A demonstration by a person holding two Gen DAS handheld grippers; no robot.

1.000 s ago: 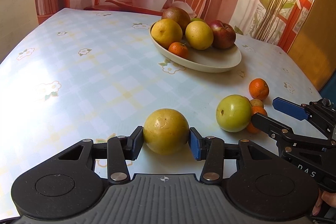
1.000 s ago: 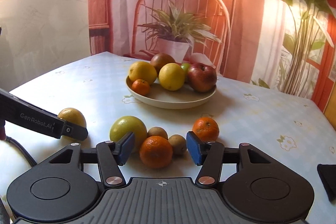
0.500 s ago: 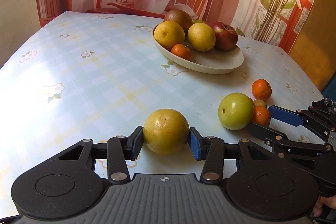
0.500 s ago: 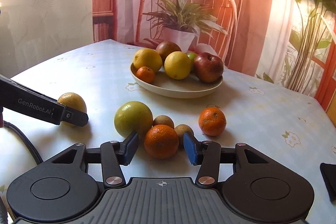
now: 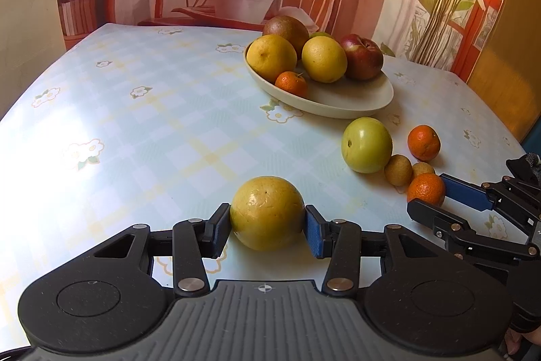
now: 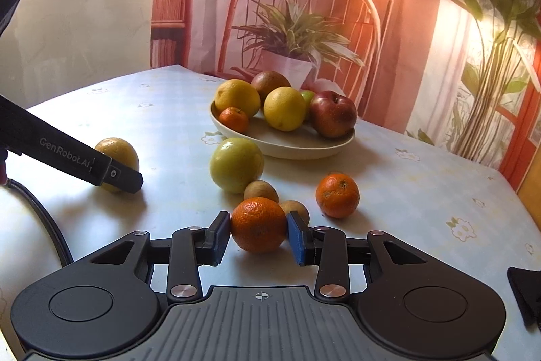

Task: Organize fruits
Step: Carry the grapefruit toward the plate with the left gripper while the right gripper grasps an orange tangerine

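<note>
My left gripper (image 5: 267, 227) is shut on a large yellow citrus (image 5: 267, 212) that rests on the tablecloth. Both pads press its sides. In the right wrist view the same citrus (image 6: 118, 149) sits at the left behind a black left finger (image 6: 125, 178). My right gripper (image 6: 258, 230) has its jaws closing around a tangerine (image 6: 258, 222) on the table, and both pads touch its sides. In the left wrist view that tangerine (image 5: 426, 188) sits between the right fingers at the right edge. A cream bowl (image 6: 304, 148) farther back holds several fruits.
Loose on the table lie a green apple (image 6: 236, 164), two small brown fruits (image 6: 260, 190) (image 6: 297, 210) right behind the gripped tangerine, and a second tangerine (image 6: 337, 195). A painted backdrop stands behind the table. A dark object (image 6: 524, 290) lies at the right edge.
The right jaws have narrowed from wide apart until they touch the tangerine. The left gripper and its yellow citrus have stayed where they were.
</note>
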